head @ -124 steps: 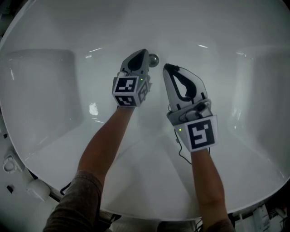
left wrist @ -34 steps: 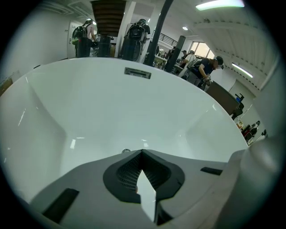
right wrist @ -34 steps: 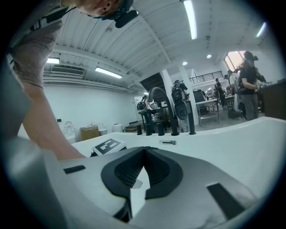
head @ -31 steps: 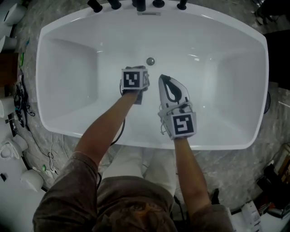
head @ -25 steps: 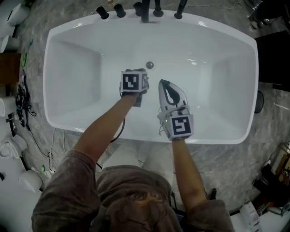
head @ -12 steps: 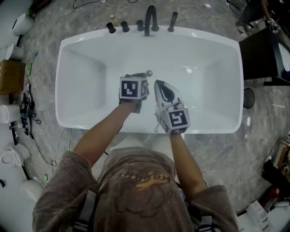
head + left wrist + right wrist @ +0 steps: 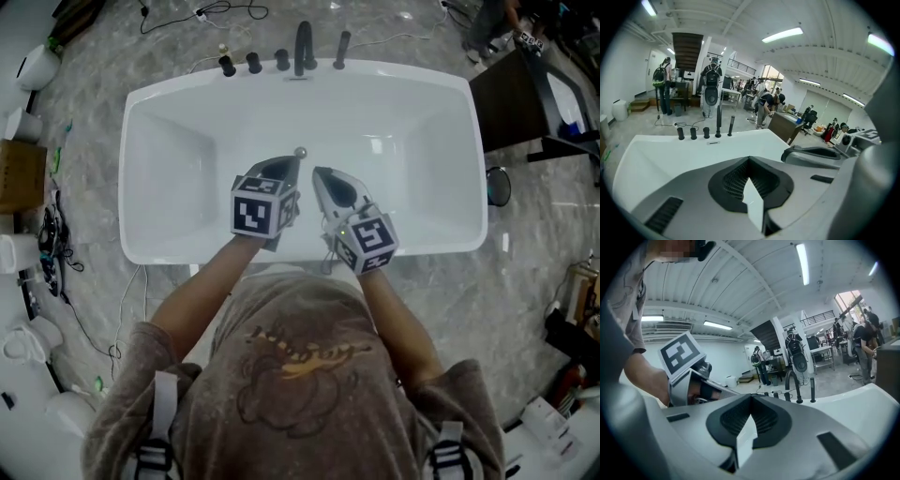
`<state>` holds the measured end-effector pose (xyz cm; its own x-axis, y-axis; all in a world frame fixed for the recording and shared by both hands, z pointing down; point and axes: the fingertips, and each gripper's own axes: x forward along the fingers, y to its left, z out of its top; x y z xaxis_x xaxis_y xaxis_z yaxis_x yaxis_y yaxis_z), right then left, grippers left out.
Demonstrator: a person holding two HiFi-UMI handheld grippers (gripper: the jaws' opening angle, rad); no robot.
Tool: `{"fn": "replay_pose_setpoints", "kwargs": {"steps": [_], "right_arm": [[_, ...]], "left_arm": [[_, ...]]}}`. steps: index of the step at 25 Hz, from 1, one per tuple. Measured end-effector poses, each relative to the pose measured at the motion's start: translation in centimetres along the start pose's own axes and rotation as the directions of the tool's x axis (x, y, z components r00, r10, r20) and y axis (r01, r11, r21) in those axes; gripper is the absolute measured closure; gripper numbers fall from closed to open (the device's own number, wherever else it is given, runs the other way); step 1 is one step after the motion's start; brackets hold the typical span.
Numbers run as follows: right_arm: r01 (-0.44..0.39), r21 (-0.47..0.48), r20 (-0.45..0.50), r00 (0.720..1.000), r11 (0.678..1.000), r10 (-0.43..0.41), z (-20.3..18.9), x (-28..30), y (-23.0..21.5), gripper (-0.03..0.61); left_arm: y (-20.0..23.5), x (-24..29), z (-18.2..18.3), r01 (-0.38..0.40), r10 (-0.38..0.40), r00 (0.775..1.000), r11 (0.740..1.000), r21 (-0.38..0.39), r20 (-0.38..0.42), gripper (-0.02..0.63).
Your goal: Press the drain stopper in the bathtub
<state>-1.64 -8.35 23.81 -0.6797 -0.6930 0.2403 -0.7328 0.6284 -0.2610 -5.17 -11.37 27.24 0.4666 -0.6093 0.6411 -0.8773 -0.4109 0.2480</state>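
Over the middle of the white bathtub: left gripper, jaws pressed together with nothing between them; right gripper just beside it, jaws likewise closed on nothing. Beyond both tips in the head view, drain stopper, small, round, metallic, set in the tub floor. Far rim: black spout flanked by black handles. Surround: grey marbled floor

Head view high above the bathtub, straight down; both gripper views low, level, toward the shared faucet.
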Motion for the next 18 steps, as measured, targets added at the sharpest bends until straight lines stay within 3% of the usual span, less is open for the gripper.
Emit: {"fn": "replay_pose_setpoints", "kwargs": {"steps": [10,14,18], "right_arm": [[-0.085,-0.033,0.058,0.995,0.996,0.086,2.5,-2.8,4.1,0.580],[-0.097,-0.062,0.071,0.992,0.993,0.101,3.7,-3.9,5.1,0.580],[-0.120,-0.091,0.116,0.985,0.989,0.130,5.3,-4.8,6.0,0.580]], "left_arm": [[-2.9,-7.2,2.5,0.124,-0.147,0.980,0.977,0.171,0.133,0.614],[-3.8,-9.3,2.9,0.187,-0.232,0.959,0.950,0.250,0.165,0.614],[-5.0,-11.2,3.7,0.244,-0.315,0.923,0.923,0.298,0.219,0.614]]}}
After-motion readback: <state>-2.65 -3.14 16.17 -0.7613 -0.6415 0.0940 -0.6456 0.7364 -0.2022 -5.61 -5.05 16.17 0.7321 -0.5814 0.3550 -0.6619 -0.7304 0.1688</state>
